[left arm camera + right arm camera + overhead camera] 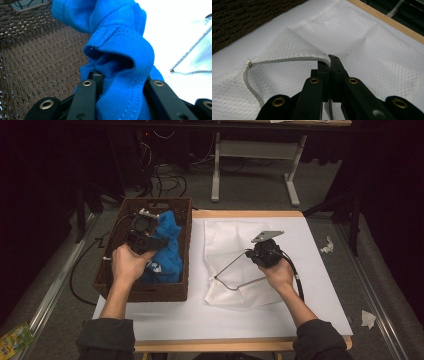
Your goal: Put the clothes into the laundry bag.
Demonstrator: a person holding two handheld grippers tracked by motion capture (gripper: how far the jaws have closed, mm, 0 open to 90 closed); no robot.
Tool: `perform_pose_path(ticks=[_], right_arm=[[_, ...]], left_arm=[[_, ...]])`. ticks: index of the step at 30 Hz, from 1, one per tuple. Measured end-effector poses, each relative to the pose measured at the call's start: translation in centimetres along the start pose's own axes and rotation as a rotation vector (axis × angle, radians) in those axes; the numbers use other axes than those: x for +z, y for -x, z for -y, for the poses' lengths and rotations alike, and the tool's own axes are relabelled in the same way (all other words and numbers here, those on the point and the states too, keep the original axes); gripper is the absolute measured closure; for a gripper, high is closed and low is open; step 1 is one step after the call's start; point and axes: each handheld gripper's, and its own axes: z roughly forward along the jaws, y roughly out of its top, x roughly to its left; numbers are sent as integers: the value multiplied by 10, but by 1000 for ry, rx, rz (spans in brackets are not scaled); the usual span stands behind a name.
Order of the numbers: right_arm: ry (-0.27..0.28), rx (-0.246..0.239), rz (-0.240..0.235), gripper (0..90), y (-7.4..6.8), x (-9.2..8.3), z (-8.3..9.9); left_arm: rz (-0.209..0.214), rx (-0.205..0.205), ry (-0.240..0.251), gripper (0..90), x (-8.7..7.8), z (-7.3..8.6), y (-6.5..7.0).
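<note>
The left gripper clenches a blue garment inside the wicker basket at nine o'clock, while the right gripper pinches the zipper edge of a white mesh laundry bag at the table's centre.

Two grippers are in hand: the left gripper and the right gripper. One blue garment sits pinched between the left jaws. One white mesh laundry bag has its zipper edge between the right jaws. One brown woven basket surrounds the left jaws. One table lies beneath both.
</note>
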Motion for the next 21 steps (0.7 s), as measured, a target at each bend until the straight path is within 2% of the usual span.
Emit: perform_pose_path(ticks=[9, 14, 21], right_arm=[[-1, 9, 1, 896, 1, 1, 2], [1, 11, -1, 896, 1, 1, 2], [-2, 13, -1, 896, 3, 1, 3]], left_arm=[[27, 15, 12, 707, -8, -4, 6], [60, 19, 30, 707, -11, -6, 11], [81, 49, 52, 707, -19, -10, 22]])
